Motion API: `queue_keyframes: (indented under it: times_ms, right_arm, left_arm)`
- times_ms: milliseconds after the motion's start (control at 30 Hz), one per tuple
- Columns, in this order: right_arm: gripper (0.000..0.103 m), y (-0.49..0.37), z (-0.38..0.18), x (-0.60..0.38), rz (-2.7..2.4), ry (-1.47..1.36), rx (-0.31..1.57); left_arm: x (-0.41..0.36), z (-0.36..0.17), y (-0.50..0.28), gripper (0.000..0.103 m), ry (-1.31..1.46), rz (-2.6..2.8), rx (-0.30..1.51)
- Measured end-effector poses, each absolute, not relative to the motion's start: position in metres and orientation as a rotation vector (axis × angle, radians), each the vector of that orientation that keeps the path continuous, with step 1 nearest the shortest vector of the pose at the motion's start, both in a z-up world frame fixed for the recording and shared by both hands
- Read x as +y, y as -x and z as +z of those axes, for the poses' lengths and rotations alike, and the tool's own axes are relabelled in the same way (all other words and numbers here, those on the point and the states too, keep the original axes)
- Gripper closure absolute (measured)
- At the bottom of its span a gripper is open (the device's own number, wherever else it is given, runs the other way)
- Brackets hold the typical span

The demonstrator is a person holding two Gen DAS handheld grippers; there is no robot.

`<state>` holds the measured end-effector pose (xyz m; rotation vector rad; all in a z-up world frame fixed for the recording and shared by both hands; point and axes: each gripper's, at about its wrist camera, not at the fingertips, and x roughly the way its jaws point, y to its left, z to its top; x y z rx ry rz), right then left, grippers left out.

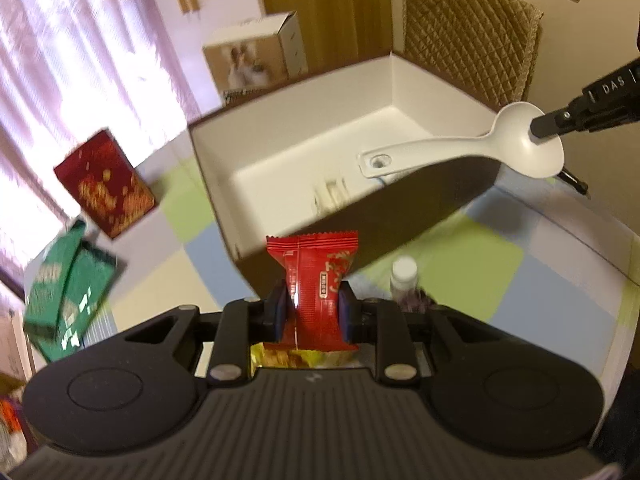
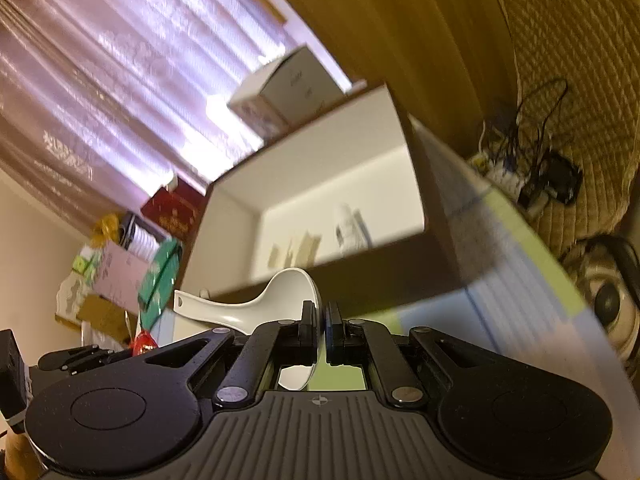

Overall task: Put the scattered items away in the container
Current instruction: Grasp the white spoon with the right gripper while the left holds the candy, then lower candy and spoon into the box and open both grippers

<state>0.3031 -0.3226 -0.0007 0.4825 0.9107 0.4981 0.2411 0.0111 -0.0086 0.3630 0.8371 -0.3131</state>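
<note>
My left gripper (image 1: 313, 308) is shut on a red candy packet (image 1: 316, 280), held upright just in front of the near wall of the open brown box with a white inside (image 1: 280, 152). My right gripper (image 2: 320, 320) is shut on the bowl of a white plastic spoon (image 2: 256, 304), whose handle sticks out to the left. In the left wrist view that spoon (image 1: 460, 148) hangs over the box's right rim, with the right gripper (image 1: 538, 130) pinching its bowl. Inside the box (image 2: 320, 152) a white item (image 2: 350, 226) lies on the floor.
A small white-capped bottle (image 1: 403, 280) stands on the checked tablecloth (image 1: 472, 264) right of the candy. Another yellow packet (image 1: 304, 358) lies under my left gripper. A dark red box (image 1: 105, 184) and green boxes (image 1: 68, 292) sit left; a quilted chair (image 1: 468, 40) stands behind.
</note>
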Motion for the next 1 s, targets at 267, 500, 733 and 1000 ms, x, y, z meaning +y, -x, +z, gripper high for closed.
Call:
queue_keyframes:
  times_ms: [267, 500, 733, 1000]
  right_arm:
    - [0.097, -0.337, 0.021, -0.321, 0.443, -0.456, 0.846]
    - [0.097, -0.381, 0.027, -0.307, 0.385, -0.413, 0.827]
    - [0.097, -0.428, 0.017, -0.283, 0.322, -0.325, 0.836]
    - [0.097, -0.461, -0.002, -0.266, 0.264, -0.224, 0.864]
  left_arm:
    - [-0.002, 0.010, -0.279, 0.082, -0.397, -0.326, 0.792]
    - [-0.016, 0.011, -0.323, 0.082, -0.442, -0.331, 0.790]
    - [-0.026, 0.000, -0.374, 0.082, -0.465, -0.289, 0.829]
    - [-0.020, -0.021, -0.412, 0.082, -0.412, -0.261, 0.881]
